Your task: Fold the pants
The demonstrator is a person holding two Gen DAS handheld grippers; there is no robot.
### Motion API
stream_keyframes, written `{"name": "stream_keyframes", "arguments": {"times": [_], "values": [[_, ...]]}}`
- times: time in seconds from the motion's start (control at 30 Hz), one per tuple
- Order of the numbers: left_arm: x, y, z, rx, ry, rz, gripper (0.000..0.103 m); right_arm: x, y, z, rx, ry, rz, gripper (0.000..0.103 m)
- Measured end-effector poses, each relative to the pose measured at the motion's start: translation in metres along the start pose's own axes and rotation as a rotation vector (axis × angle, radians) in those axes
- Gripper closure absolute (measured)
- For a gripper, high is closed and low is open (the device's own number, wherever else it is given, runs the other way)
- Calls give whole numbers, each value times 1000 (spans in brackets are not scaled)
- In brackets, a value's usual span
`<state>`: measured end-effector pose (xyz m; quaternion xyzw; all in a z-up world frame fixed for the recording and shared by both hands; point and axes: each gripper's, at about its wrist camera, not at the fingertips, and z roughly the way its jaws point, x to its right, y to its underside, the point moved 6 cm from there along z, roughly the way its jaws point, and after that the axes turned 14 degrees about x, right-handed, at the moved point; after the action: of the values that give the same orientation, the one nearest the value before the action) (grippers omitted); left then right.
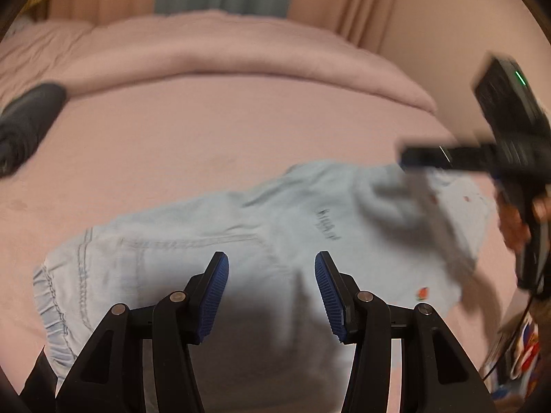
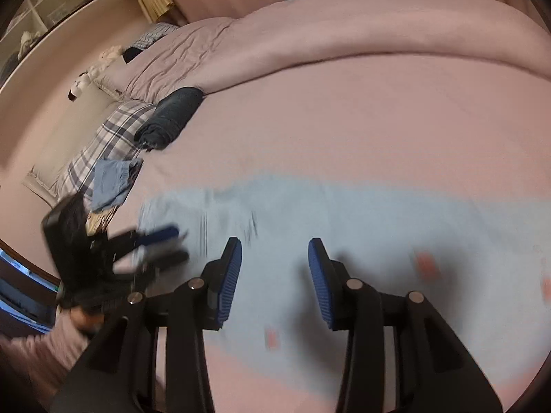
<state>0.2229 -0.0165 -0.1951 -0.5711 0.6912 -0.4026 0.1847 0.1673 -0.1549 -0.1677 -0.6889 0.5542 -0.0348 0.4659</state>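
Note:
Light blue pants point(image 1: 206, 241) lie spread on the pink bed sheet point(image 1: 206, 130), elastic waistband at the left and small red patches at the right. My left gripper point(image 1: 271, 258) hovers over the seat of the pants, open, nothing between its blue pads. In the right wrist view the pants point(image 2: 344, 213) are a blurred pale band, and my right gripper point(image 2: 274, 244) stands open above them with an empty gap. From the left wrist view the right gripper point(image 1: 413, 158) is blurred over the pants' far right end, where the cloth is rumpled. The left gripper point(image 2: 172, 241) shows blurred at the pants' left end.
A dark rolled garment point(image 2: 172, 117) lies at the left of the bed by a plaid pillow point(image 2: 113, 127) and a folded blue garment point(image 2: 110, 179). A bunched pink duvet point(image 1: 241, 55) runs along the back. A hand point(image 1: 516, 220) holds the right gripper's handle.

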Motion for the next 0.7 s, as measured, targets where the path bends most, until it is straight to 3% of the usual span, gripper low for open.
{"name": "stream_keyframes", "arguments": {"times": [0.1, 0.23, 0.27, 0.33, 0.4, 0.5, 0.7], "values": [[-14, 16, 8, -54, -33, 17, 52, 6, -21, 58, -60, -29, 40, 62], [-20, 28, 7, -41, -6, 3, 52, 15, -26, 96, -210, -69, 111, 69], [-22, 30, 6, -37, -2, 2, 52, 16, -14, 100, -264, -106, 149, 74], [-28, 33, -1, -29, 3, 10, 52, 6, 2, 79, -306, -160, 102, 77], [-28, 34, 1, -33, -3, 26, 52, -9, 24, 53, -327, -216, 1, 77], [-26, 30, 2, -35, -11, 48, 52, -14, 44, 45, -355, -201, -53, 78], [-26, 34, 1, -15, 1, 32, 52, -8, 29, 68, -304, -249, 107, 74]]}}
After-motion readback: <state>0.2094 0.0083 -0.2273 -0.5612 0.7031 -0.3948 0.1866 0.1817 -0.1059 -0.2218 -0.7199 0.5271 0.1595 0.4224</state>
